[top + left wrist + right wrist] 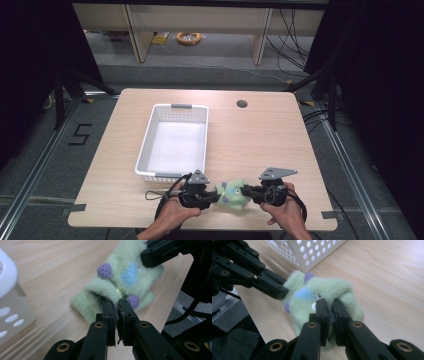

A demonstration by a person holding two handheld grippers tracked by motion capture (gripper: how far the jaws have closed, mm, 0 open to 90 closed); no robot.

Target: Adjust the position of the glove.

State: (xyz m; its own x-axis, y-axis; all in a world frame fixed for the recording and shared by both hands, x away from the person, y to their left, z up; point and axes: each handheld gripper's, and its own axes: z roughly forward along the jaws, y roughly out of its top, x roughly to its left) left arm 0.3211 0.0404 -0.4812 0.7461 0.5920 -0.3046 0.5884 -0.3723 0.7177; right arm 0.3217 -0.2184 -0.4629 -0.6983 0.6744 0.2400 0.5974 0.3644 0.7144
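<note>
A soft green fleece piece (233,194) with purple and blue spots lies on the wooden table (260,145) near its front edge, between my two grippers. My left gripper (216,196) is at its left end. In the left gripper view the jaws (116,305) are shut on a fold of the green fleece (112,287). My right gripper (247,191) is at the right end. The right gripper view has its jaws (329,305) shut on the fleece (329,288) too. A hand holds each gripper from below.
A white perforated basket (145,147) stands empty just behind and left of the grippers, its corner close to the left one (10,302). A cable hole (242,104) sits at the table's back right. Shelving legs and cables lie on the floor beyond.
</note>
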